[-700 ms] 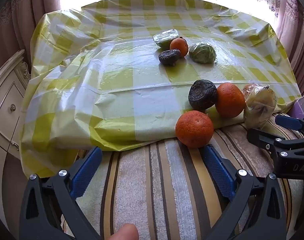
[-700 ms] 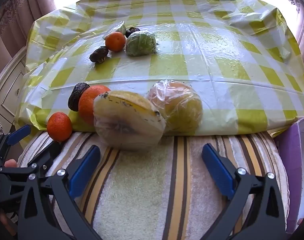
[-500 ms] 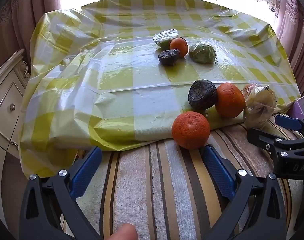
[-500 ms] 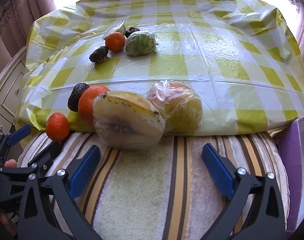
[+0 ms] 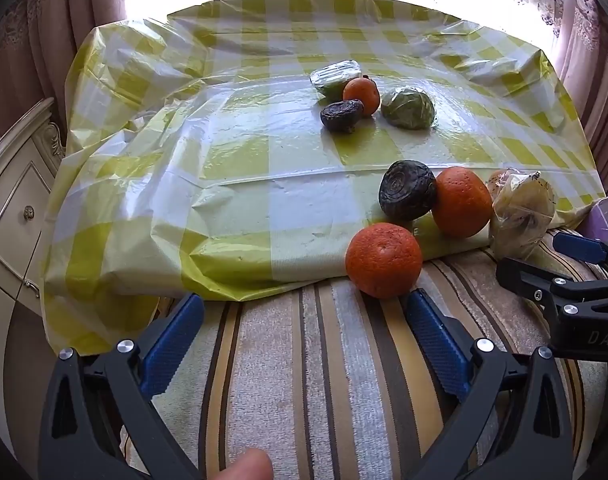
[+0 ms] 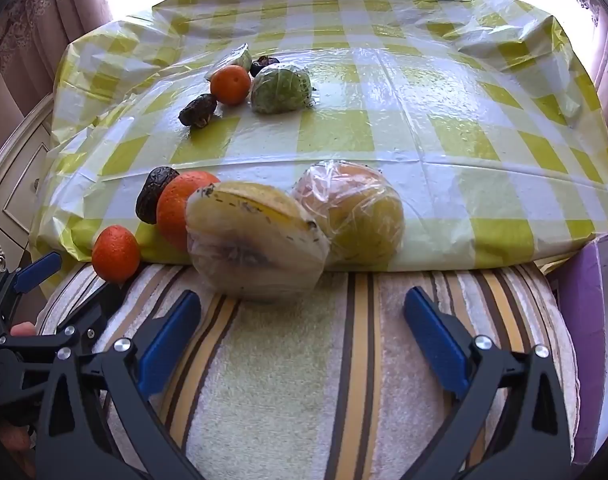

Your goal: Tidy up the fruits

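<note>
A small orange (image 5: 383, 260) rests where the striped towel (image 5: 304, 392) meets the checked plastic sheet (image 5: 244, 168), just beyond the right fingertip of my open, empty left gripper (image 5: 304, 332). Behind it sit a dark wrinkled fruit (image 5: 407, 196) and a bigger orange (image 5: 459, 202). My right gripper (image 6: 304, 328) is open and empty, with a film-wrapped yellow fruit (image 6: 252, 248) right in front of its jaws. A second wrapped fruit (image 6: 355, 216) leans beside that one. Farther back lie an orange (image 6: 230, 84), a dark fruit (image 6: 198, 110) and a wrapped green fruit (image 6: 280, 86).
A cream cabinet (image 5: 12, 208) with drawers stands to the left of the table. A purple box (image 6: 583, 320) stands at the right edge. Curtains hang behind on both sides. A fingertip (image 5: 246, 466) shows at the bottom of the left wrist view.
The small orange near my left gripper has shifted slightly to the left. Both grippers stay open and in place.
</note>
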`<action>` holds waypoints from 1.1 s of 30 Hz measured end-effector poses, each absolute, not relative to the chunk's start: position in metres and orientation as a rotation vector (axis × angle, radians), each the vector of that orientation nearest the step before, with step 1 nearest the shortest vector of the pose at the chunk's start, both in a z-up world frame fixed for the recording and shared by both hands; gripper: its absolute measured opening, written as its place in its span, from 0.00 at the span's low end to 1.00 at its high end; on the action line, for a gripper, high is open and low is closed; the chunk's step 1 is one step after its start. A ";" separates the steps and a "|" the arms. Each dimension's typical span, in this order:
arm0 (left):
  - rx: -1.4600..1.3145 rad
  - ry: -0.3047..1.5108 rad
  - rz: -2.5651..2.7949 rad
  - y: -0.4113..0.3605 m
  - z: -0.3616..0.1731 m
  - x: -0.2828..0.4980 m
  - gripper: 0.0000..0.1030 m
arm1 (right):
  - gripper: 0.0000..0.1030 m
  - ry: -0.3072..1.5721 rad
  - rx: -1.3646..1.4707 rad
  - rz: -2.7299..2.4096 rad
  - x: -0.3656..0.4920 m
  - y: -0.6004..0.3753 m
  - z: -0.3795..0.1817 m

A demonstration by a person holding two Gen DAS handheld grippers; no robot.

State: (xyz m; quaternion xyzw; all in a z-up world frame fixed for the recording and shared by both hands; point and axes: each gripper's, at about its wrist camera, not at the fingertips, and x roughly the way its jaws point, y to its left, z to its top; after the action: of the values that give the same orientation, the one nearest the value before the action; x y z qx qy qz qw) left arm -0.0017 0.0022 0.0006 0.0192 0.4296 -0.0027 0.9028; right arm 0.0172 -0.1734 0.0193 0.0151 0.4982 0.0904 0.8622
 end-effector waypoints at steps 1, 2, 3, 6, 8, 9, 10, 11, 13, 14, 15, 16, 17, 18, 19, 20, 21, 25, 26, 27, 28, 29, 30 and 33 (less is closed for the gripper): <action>0.042 0.887 -0.004 0.002 0.001 -0.002 0.96 | 0.99 1.038 0.033 0.191 0.017 -0.173 0.018; 0.045 0.887 -0.001 0.001 0.001 -0.002 0.96 | 0.99 1.030 0.035 0.192 0.017 -0.175 0.019; 0.050 0.886 0.004 0.000 0.001 -0.002 0.96 | 0.99 1.019 0.036 0.195 0.016 -0.175 0.019; 0.066 0.882 0.015 -0.002 0.002 -0.002 0.96 | 0.99 1.010 0.043 0.200 0.011 -0.179 0.021; 0.062 0.884 0.011 -0.002 0.002 -0.002 0.96 | 0.99 1.008 0.043 0.200 0.011 -0.179 0.021; 0.055 0.886 0.010 -0.002 0.003 -0.002 0.96 | 0.99 1.009 0.041 0.199 0.010 -0.179 0.022; 0.053 0.887 0.011 -0.002 0.003 -0.003 0.96 | 0.99 1.008 0.042 0.200 0.010 -0.179 0.021; 0.058 0.885 0.010 -0.002 0.003 -0.003 0.96 | 0.99 1.007 0.043 0.200 0.009 -0.180 0.022; 0.054 0.888 0.009 -0.002 0.002 -0.002 0.96 | 0.99 1.009 0.043 0.199 0.011 -0.179 0.021; 0.051 0.890 0.009 -0.001 0.002 -0.002 0.96 | 0.99 1.008 0.042 0.199 0.010 -0.179 0.022; 0.055 0.888 0.009 -0.001 0.002 -0.002 0.96 | 0.99 1.007 0.045 0.201 0.011 -0.179 0.021; 0.056 0.887 0.010 -0.001 0.002 -0.002 0.96 | 0.99 1.007 0.045 0.201 0.010 -0.180 0.022; 0.054 0.889 0.009 -0.001 0.002 -0.002 0.96 | 0.99 1.008 0.044 0.200 0.011 -0.179 0.021; 0.054 0.888 0.009 -0.001 0.002 -0.002 0.96 | 0.99 1.007 0.043 0.200 0.010 -0.179 0.021; 0.055 0.888 0.009 -0.001 0.002 -0.002 0.96 | 0.99 1.007 0.044 0.200 0.011 -0.179 0.021; 0.057 0.888 0.011 0.000 0.002 -0.002 0.96 | 0.99 1.007 0.045 0.201 0.010 -0.179 0.022; 0.058 0.888 0.012 0.000 0.001 -0.001 0.96 | 0.99 1.007 0.043 0.200 0.011 -0.178 0.021; 0.056 0.889 0.011 0.000 0.001 -0.002 0.96 | 0.99 1.007 0.044 0.200 0.011 -0.179 0.021; 0.055 0.889 0.012 0.000 0.001 -0.002 0.96 | 0.99 1.007 0.044 0.200 0.010 -0.179 0.022; 0.055 0.889 0.012 0.001 0.001 -0.002 0.96 | 0.99 1.007 0.043 0.200 0.010 -0.179 0.021; 0.056 0.889 0.012 0.000 0.001 -0.002 0.96 | 0.99 1.007 0.043 0.200 0.010 -0.179 0.022; 0.056 0.889 0.012 0.000 0.001 -0.002 0.96 | 0.99 1.007 0.044 0.200 0.011 -0.179 0.021; 0.056 0.889 0.012 0.000 0.001 -0.002 0.96 | 0.99 1.006 0.044 0.200 0.010 -0.179 0.021; 0.057 0.888 0.012 0.000 0.001 -0.002 0.96 | 0.99 1.006 0.043 0.200 0.010 -0.179 0.021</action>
State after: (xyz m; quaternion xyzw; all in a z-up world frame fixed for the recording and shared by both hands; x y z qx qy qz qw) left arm -0.0019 0.0003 0.0006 0.0274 0.4297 0.0058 0.9025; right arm 0.0105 -0.1787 0.0213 0.0208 0.4813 0.0957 0.8711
